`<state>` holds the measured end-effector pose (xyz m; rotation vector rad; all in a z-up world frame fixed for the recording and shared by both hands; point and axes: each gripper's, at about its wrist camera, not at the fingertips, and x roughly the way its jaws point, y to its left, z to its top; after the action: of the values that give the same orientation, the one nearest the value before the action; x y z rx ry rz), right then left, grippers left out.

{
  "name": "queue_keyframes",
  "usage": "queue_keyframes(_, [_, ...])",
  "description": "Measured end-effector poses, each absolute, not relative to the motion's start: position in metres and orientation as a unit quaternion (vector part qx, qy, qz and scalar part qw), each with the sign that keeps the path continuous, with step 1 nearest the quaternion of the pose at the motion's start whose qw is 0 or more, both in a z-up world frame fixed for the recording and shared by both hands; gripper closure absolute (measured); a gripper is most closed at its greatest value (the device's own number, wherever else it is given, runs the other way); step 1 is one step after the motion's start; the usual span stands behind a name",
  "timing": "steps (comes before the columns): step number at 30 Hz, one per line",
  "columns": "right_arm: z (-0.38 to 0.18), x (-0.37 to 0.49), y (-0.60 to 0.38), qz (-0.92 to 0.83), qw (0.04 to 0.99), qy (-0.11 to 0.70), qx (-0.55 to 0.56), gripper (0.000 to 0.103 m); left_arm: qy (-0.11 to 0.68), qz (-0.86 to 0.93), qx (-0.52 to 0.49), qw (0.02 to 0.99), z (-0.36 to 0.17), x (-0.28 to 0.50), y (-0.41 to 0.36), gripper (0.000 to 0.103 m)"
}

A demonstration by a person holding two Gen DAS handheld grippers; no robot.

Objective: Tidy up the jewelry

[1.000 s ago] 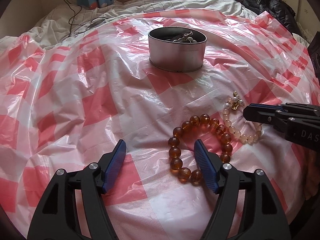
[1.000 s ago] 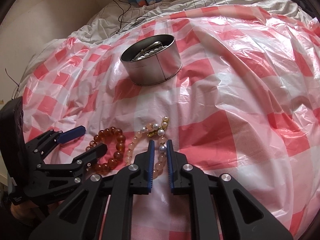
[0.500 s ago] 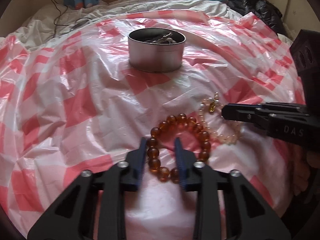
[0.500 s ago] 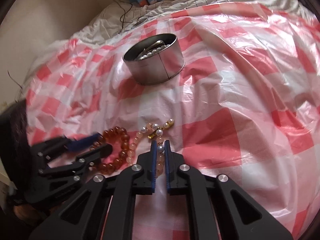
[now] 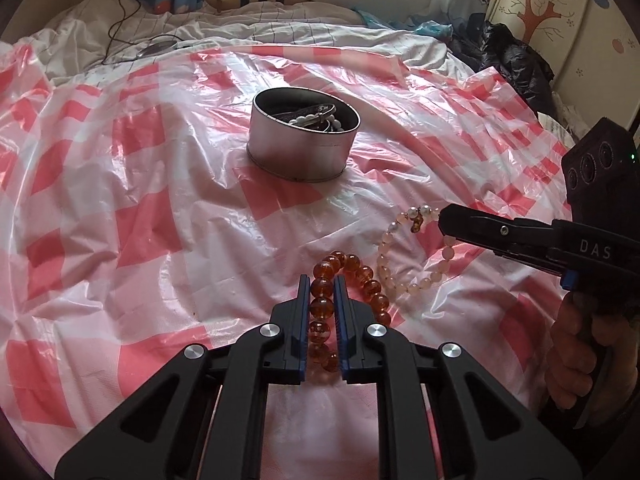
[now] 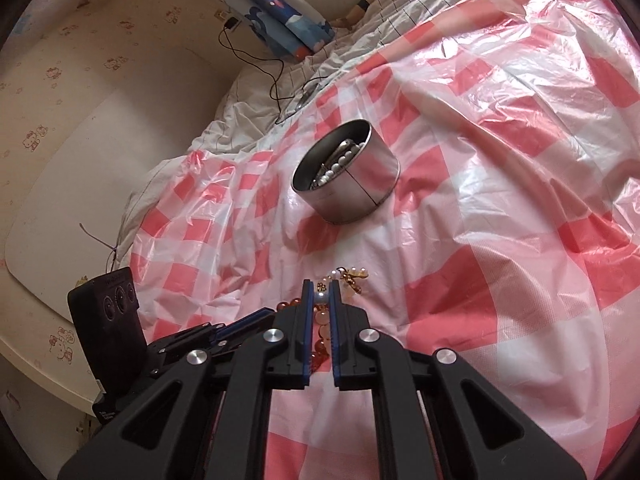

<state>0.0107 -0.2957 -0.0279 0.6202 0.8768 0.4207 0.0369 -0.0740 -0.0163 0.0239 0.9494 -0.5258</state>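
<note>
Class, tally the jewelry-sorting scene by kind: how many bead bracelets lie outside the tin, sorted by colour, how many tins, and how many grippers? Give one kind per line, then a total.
Amber bead bracelet: 1, clamped in the left gripper
Pale pink bead bracelet: 1, clamped in the right gripper
Round metal tin: 1
Grippers: 2
Total: 5

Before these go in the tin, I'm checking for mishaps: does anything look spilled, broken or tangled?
Nothing stands out. The amber bracelet and pale bead bracelet look unbroken, each clamped by a gripper: left, right. The round tin stands upright, jewelry inside.
</note>
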Motion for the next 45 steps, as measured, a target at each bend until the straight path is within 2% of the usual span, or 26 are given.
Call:
queue_keyframes(16, [-0.014, 0.008, -0.321, 0.222, 0.833, 0.357, 0.359, 0.095, 0.39, -0.211, 0.104, 0.89, 0.006, 0.032, -0.104, 0.092])
queue_keyframes(29, [-0.017, 0.018, -0.342, 0.255, 0.797, 0.329, 0.438, 0.095, 0.361, -0.198, 0.13, 0.902, 0.017, 0.036, -0.121, 0.092])
queue_keyframes(33, [-0.015, 0.028, -0.348, 0.264, 0.789, 0.319, 0.454, 0.095, 0.352, -0.202, 0.122, 0.906, 0.026, 0.045, -0.121, 0.092])
queue_keyframes(45, [-0.003, 0.064, -0.352, 0.292, 0.782, 0.3, 0.462, 0.095, 0.346, -0.201, 0.019, 0.916, 0.049, 0.098, -0.09, 0.092])
